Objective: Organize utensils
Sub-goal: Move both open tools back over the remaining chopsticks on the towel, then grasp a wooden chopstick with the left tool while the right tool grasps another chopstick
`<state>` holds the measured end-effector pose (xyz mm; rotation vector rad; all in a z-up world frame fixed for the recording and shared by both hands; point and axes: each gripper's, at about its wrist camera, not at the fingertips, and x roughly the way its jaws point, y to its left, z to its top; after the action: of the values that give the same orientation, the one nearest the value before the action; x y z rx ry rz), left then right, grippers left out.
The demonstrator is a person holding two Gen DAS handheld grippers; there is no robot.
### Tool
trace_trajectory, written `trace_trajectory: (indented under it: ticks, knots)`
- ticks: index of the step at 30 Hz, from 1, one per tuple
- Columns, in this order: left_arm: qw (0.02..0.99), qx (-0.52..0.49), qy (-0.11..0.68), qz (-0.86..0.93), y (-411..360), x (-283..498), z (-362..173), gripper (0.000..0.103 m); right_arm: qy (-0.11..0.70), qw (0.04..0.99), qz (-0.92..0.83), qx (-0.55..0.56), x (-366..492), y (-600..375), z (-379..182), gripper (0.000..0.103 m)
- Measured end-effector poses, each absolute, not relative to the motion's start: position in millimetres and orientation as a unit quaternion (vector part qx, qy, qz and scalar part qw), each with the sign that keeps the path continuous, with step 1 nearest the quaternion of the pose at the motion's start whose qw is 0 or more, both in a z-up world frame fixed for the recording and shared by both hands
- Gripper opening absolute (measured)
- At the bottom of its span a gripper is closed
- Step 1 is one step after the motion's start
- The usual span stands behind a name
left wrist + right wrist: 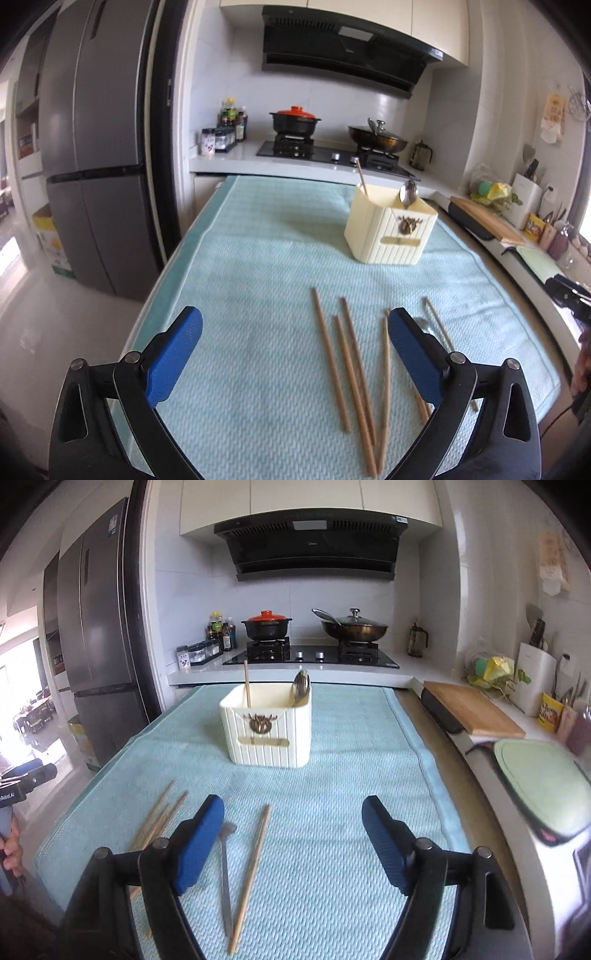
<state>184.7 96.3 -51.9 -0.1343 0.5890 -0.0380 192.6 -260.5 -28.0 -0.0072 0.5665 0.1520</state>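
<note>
A cream utensil holder (389, 230) (267, 731) stands on the light blue towel (258, 258) (332, 775); one chopstick (361, 179) (246, 683) and a metal spoon (408, 194) (301, 688) stand in it. Several wooden chopsticks (351, 369) (159, 819) lie loose on the towel. One more chopstick (251, 871) lies beside a metal utensil (225, 875), which the left wrist view (428, 328) shows partly hidden. My left gripper (295, 325) is open and empty above the chopsticks. My right gripper (293, 814) is open and empty above the towel.
A stove with a red-lidded pot (295, 122) (267, 624) and a wok (376, 138) (354, 627) is at the back. A wooden cutting board (472, 709) and a green board (543, 782) lie on the right counter. A fridge (92, 147) stands left.
</note>
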Motion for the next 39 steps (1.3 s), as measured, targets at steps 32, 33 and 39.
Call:
trace_trajectory:
  ticks: [32,33,39]
  knots:
    - [0.909,-0.1,0.403,-0.025,87.4,157.8,-142.1,0.102,0.359,0.931,0.072,0.018,142.4,-259.8,-127.5,0.079]
    - [0.909,-0.1,0.404,-0.026,86.7,160.1,-141.6,0.102,0.363,0.929,0.071,0.023,144.1,-261.3,-129.0,0.078]
    - [0.91,-0.092,0.402,-0.024,84.0,177.1,-135.3,0.102,0.376,0.924,0.069,0.031,151.7,-263.0,-131.5,0.07]
